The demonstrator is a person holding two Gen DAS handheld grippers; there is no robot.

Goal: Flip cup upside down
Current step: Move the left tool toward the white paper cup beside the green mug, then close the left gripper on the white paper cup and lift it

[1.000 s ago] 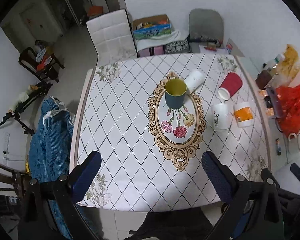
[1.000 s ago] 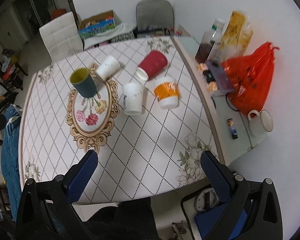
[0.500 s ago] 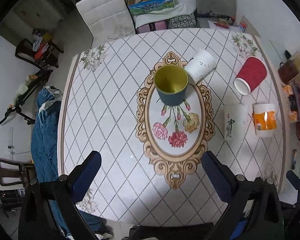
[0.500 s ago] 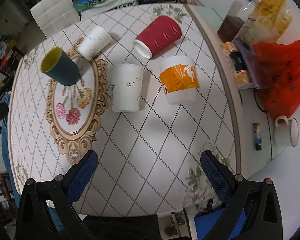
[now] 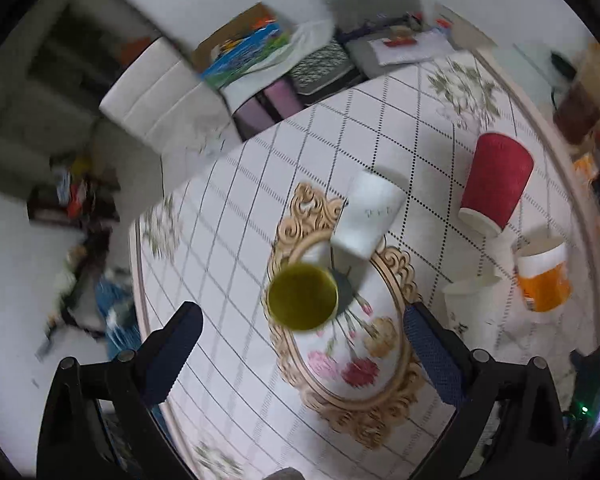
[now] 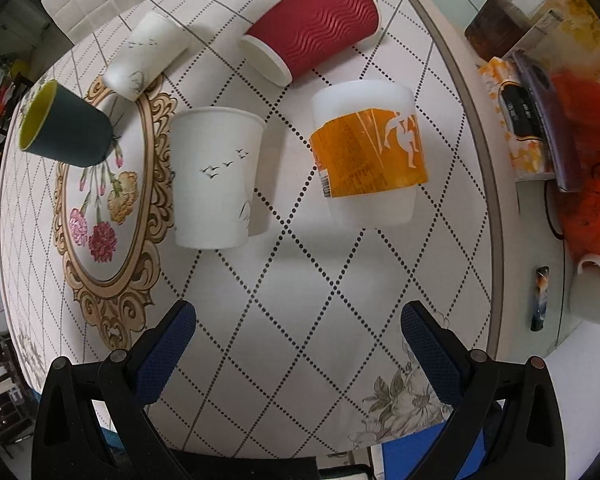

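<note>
A dark teal cup with a yellow inside [image 5: 302, 297] [image 6: 66, 127] stands upright, mouth up, on the table's floral oval. My left gripper [image 5: 298, 354] is open and empty, hovering above and just in front of it. My right gripper [image 6: 296, 350] is open and empty, above the table in front of an upright white paper cup with birds [image 6: 214, 178] and a white cup with an orange label [image 6: 368, 152]. A red ribbed cup [image 6: 316, 36] [image 5: 496, 182] and another white cup [image 6: 146, 56] [image 5: 366, 214] lie on their sides.
The patterned tablecloth [image 6: 292, 276] covers the table. To the right a glass side shelf holds an orange bag [image 6: 592, 184], a white mug [image 6: 598, 294], boxes and a small tube [image 6: 539, 298]. Chairs [image 5: 160, 96] and a box stand behind the table.
Both grippers have dropped closer to the table. The left one has come in over the teal cup; the right one has neared the white and orange-label cups. The cups have not moved.
</note>
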